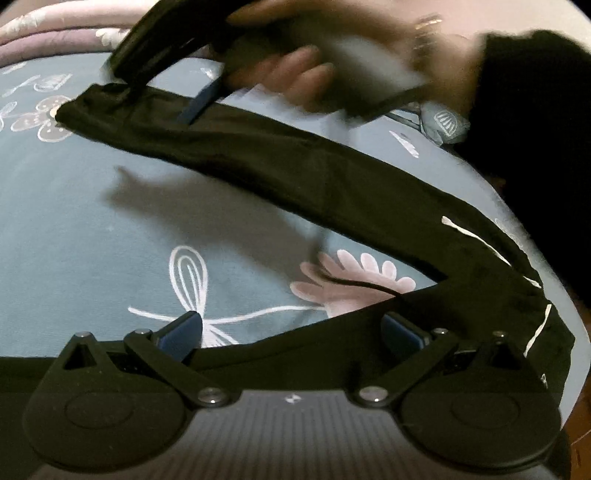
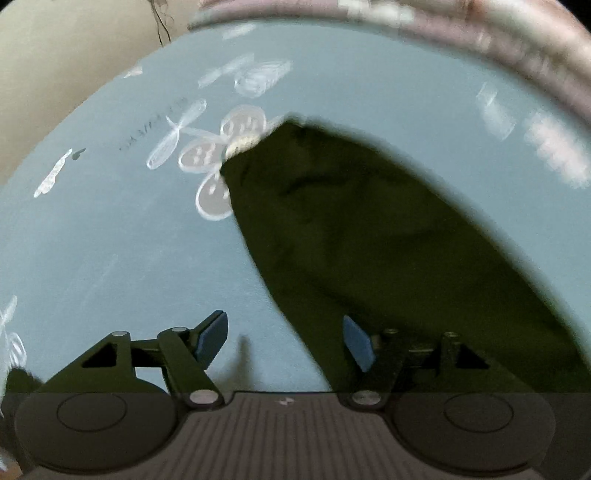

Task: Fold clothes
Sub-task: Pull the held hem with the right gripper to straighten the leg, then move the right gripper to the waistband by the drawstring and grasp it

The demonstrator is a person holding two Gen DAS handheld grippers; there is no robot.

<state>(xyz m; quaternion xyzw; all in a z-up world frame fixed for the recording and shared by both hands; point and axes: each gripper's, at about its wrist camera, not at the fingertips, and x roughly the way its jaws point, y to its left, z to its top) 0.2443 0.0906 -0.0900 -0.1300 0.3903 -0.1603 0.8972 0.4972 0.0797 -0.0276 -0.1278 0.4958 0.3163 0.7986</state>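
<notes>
Your black trousers (image 1: 332, 184) with thin white stripes lie on the bed, bent into a V, one leg stretched long.

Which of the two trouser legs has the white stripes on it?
The near leg, running toward the left gripper. The far leg, under the right gripper, looks plain black.

A blue-grey bedsheet (image 1: 92, 229) covers the bed, printed with white outline drawings: a looped bow-like figure (image 1: 192, 291), a pink fan-shaped flower (image 1: 354, 280) just beside it, and a round four-petalled flower (image 2: 221, 158) farther off. Along the far edge lies a pinkish quilt (image 2: 480, 33) with a pale pattern, blurred. A beige wall (image 2: 55, 74) rises beyond the sheet's corner.
</notes>
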